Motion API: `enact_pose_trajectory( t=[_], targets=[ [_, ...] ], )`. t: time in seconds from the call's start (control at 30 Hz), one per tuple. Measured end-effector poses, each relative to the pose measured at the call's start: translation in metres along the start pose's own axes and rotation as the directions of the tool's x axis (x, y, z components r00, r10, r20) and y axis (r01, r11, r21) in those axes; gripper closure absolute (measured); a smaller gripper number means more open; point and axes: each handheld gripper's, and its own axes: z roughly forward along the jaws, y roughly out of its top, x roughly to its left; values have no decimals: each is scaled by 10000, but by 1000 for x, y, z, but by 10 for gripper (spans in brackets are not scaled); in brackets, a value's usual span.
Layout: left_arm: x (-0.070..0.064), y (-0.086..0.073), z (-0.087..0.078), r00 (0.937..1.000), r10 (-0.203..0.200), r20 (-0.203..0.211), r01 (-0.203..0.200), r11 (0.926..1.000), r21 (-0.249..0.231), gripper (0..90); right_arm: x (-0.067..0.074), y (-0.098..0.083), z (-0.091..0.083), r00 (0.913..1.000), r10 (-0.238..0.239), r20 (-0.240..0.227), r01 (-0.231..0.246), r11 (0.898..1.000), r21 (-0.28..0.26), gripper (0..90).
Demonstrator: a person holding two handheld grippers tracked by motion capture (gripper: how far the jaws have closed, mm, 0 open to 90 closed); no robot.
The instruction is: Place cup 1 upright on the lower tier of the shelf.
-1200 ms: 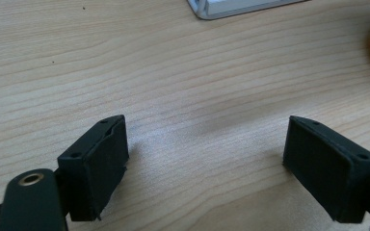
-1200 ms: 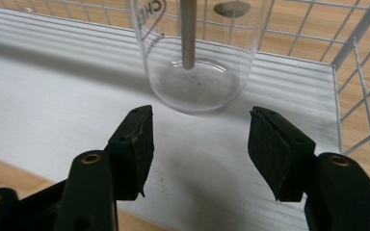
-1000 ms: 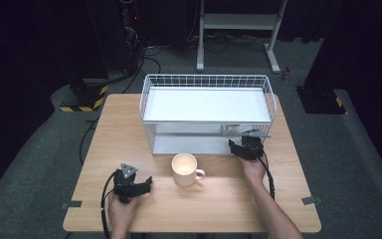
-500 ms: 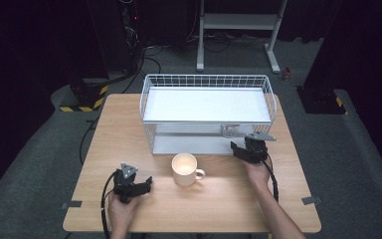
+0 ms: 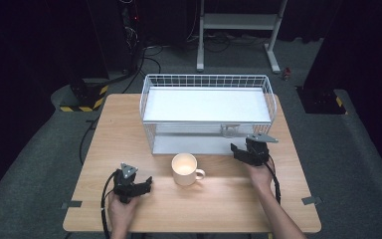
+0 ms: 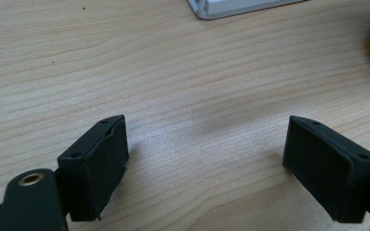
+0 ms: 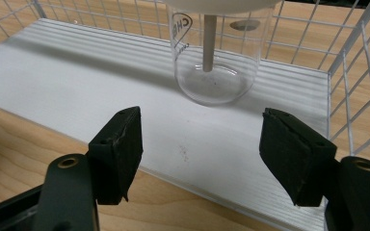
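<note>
right claw [image 7: 200, 154] just opening, empty, facing glass beaker [image 7: 215, 62] on rack shelf [image 7: 77, 72]

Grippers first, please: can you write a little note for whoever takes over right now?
Right gripper: jaws apart and just been opening, nothing between them, at the lower shelf of the wire rack.
Left gripper: open, holding nothing, over the bare table.
Glass beaker: upright on the lower shelf, released.
Mug: on the table before the rack, untouched.
Left, probably: draw the right gripper back; perhaps the mug next.
</note>
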Motion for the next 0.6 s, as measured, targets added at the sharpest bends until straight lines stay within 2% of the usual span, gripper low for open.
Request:
enact_pose_trajectory(
  t=[0.33,0.43,0.53,0.6],
  targets=[
    [0,0,0,10000,-2,-1,2,10000,-3,162,-2,-4,-6,10000,-20,-13,20,9999,-130,303],
    [0,0,0,10000,0,-1,0,10000,1,162,-2,-6,-9,9999,126,-42,-126,9999,-104,299],
    [0,0,0,10000,-1,-1,1,10000,-1,162,-3,-7,-11,10000,11,-49,-11,9999,-142,299],
    [0,0,0,10000,21,-5,-21,10000,2,162,-5,-9,-14,9999,159,-24,-159,9997,-210,298]
  ],
)
